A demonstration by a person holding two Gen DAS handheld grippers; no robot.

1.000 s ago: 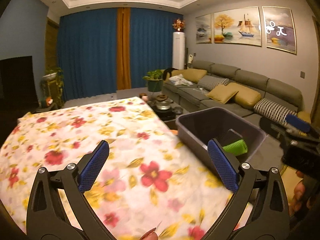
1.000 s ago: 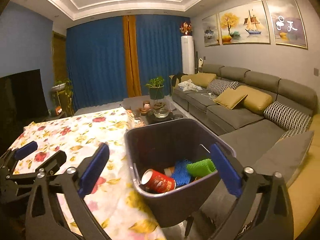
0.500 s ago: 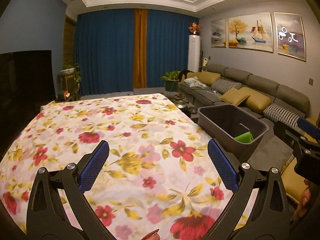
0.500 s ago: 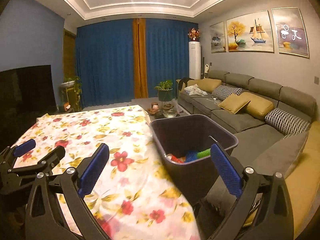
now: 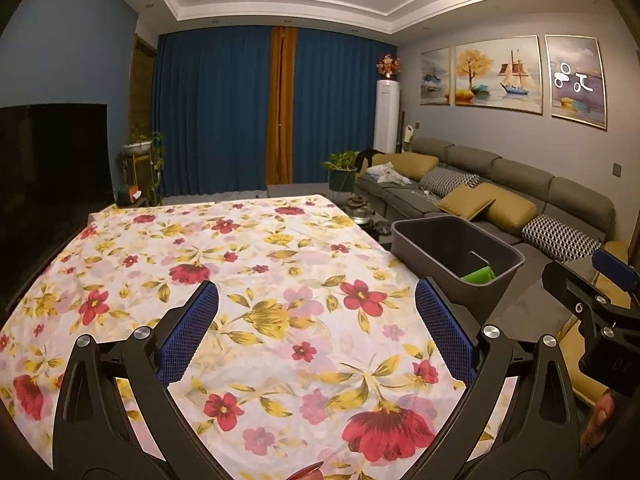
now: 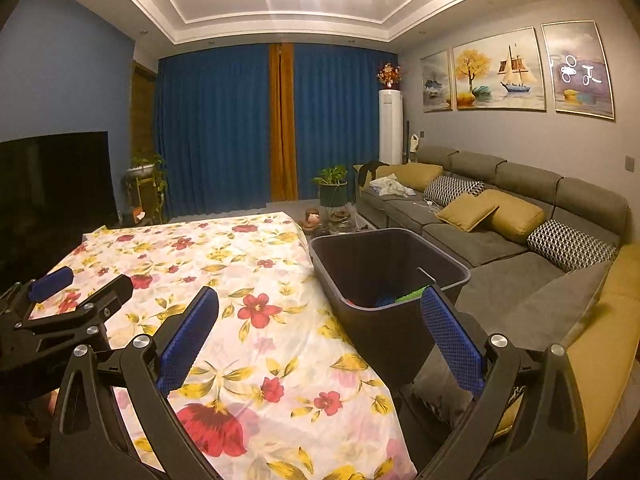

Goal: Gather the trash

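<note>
You have pulled both your left gripper (image 5: 316,320) and right gripper (image 6: 320,324) back from the bin (image 6: 390,272), jaws spread wide and empty, and the flowery tablecloth (image 5: 260,264) ahead shows no trash, so collecting looks done.

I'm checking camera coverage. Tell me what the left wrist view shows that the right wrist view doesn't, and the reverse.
Only the left wrist view shows the right gripper from the side at its right edge, with part of a hand below.

Only the right wrist view shows blue trash inside the bin and the left gripper at its left edge.

Both show the floral tablecloth, the bin, green trash, sofa, and open fingers.
</note>
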